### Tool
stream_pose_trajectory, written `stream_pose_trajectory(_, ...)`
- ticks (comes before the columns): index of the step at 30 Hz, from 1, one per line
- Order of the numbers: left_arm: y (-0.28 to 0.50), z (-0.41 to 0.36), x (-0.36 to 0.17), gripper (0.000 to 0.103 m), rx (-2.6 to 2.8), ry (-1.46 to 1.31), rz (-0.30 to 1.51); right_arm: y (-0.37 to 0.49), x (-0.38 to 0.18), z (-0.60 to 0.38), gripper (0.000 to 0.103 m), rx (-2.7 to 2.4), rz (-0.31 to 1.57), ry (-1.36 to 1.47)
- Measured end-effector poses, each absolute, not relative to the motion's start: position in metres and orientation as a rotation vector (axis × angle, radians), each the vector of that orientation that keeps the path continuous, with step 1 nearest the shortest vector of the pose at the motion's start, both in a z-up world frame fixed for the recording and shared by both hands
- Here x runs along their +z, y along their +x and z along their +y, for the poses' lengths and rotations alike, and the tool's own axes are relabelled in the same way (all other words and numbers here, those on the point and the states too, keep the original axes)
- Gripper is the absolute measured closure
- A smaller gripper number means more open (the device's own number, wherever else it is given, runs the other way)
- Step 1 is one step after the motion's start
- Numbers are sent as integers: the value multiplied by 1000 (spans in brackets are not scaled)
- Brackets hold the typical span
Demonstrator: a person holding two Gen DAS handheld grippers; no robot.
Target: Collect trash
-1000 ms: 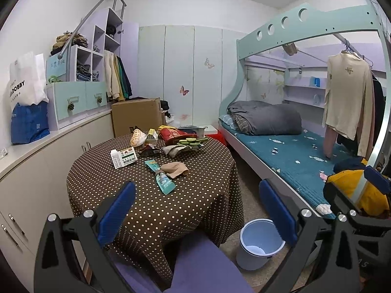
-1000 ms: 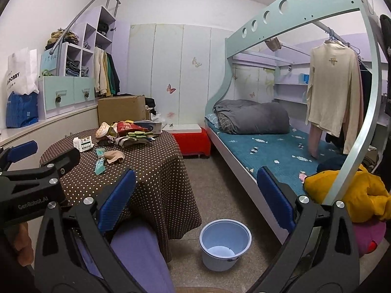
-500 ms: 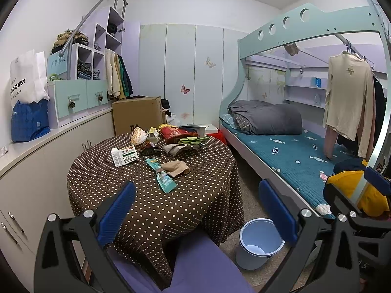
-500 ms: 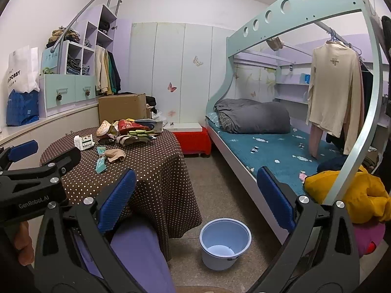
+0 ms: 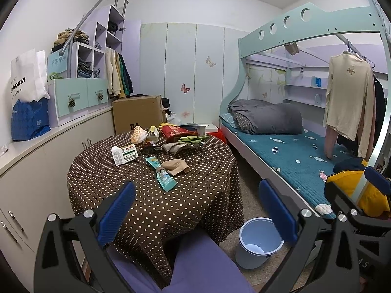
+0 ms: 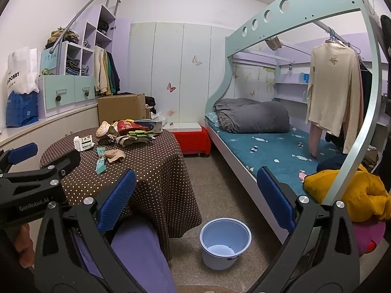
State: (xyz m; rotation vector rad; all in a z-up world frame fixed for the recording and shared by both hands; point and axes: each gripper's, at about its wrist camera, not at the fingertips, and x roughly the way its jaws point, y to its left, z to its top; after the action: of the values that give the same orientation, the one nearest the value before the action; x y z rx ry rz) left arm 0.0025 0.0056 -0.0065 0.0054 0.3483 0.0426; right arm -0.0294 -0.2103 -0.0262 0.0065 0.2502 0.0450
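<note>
A round table with a brown dotted cloth [image 5: 151, 202] carries litter: a teal wrapper [image 5: 163, 178], a white and green carton [image 5: 124, 155], a beige sock [image 5: 176, 167], a red snack bag [image 5: 177, 131] and more wrappers behind. The same pile shows in the right wrist view [image 6: 122, 134]. A pale blue bucket [image 5: 260, 241] stands on the floor right of the table [image 6: 226, 241]. My left gripper [image 5: 195, 210] is open and empty, short of the table's near edge. My right gripper [image 6: 194, 199] is open and empty, above the floor near the bucket.
A purple chair seat [image 5: 195, 263] sits under the table's near edge. A bunk bed [image 5: 281, 151] with grey bedding runs along the right. White cabinets [image 5: 31, 171] line the left wall. A cardboard box [image 5: 136, 114] and a red stool [image 6: 193, 139] stand behind the table.
Both views have shifted very slightly; the table and bucket sit almost where they were. Both grippers stay open and empty.
</note>
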Motion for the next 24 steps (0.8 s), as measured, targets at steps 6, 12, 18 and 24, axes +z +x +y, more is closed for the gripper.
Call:
stream_pose_trajectory(6,2,6,-6,4,47,5,348,-29,-26,-211,6,50,258,13)
stream_pose_trajectory(12,1,6,-6,4,52,8,347,-29,-26,-211,6,47,260,14)
stream_pose_trajectory(18,-1,3,-6,4,57,10,344,-29,-25,-212,6,52,255,25)
stream_pose_trajectory(24,-1,1,-5,4,63,14,346,-29,-25,-212,6,55,260,27)
